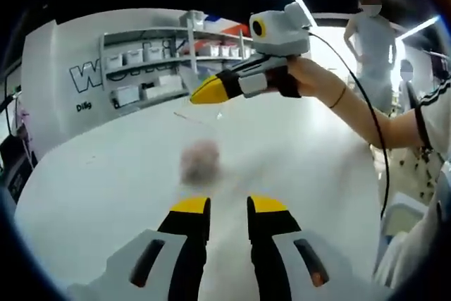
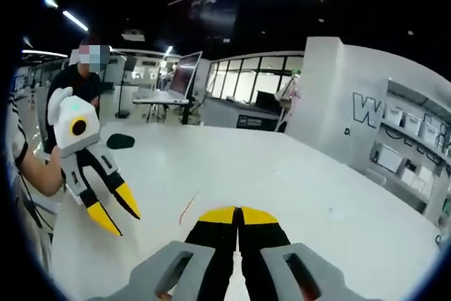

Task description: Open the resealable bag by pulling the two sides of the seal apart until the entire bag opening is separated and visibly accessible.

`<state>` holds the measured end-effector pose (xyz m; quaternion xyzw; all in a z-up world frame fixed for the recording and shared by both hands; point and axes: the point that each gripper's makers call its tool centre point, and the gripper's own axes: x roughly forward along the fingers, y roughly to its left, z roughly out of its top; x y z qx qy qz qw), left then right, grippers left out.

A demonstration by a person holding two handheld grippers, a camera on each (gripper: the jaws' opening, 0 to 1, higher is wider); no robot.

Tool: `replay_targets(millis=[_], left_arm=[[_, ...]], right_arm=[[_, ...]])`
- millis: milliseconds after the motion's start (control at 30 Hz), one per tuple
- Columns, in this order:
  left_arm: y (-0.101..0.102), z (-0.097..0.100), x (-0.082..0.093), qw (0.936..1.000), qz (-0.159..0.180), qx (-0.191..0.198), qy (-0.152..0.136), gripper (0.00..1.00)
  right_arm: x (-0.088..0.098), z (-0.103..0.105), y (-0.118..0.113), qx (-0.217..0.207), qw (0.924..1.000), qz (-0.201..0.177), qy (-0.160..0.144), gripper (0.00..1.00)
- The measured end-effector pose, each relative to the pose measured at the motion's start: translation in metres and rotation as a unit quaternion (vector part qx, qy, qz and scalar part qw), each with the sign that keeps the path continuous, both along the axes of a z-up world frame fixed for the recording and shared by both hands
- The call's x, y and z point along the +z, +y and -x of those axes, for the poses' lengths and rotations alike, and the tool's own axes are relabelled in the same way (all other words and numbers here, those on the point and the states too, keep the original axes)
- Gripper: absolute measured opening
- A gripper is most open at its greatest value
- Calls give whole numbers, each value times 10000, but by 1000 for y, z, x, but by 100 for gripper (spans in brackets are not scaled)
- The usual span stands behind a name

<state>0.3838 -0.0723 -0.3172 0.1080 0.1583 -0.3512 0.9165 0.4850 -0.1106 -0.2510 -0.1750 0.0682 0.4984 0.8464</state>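
Worktop (image 1: 106, 188), white and round-edged, spreads under both tools. Left hand-held gripper (image 1: 228, 206) hovers with jaws parted, gripping nothing. Right hand-held gripper (image 2: 238, 214) has its jaws pressed together; whether they pinch anything I cannot tell. Resealable bag: a blurred, clear shape (image 1: 202, 162) just beyond the left jaws, hard to make out.

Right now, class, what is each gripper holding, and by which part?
Left gripper: open, holding nothing. Right gripper: fingers shut, but whether they pinch anything cannot be told; nothing shows clearly between them.
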Motion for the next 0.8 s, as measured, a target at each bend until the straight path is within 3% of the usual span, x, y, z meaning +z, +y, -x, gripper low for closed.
replay_targets(millis=[800], left_arm=[[4,-11,-4,9999,-59,72,39,23]], right_arm=[[1,-47,-3,-51,9999,147,-45,0]])
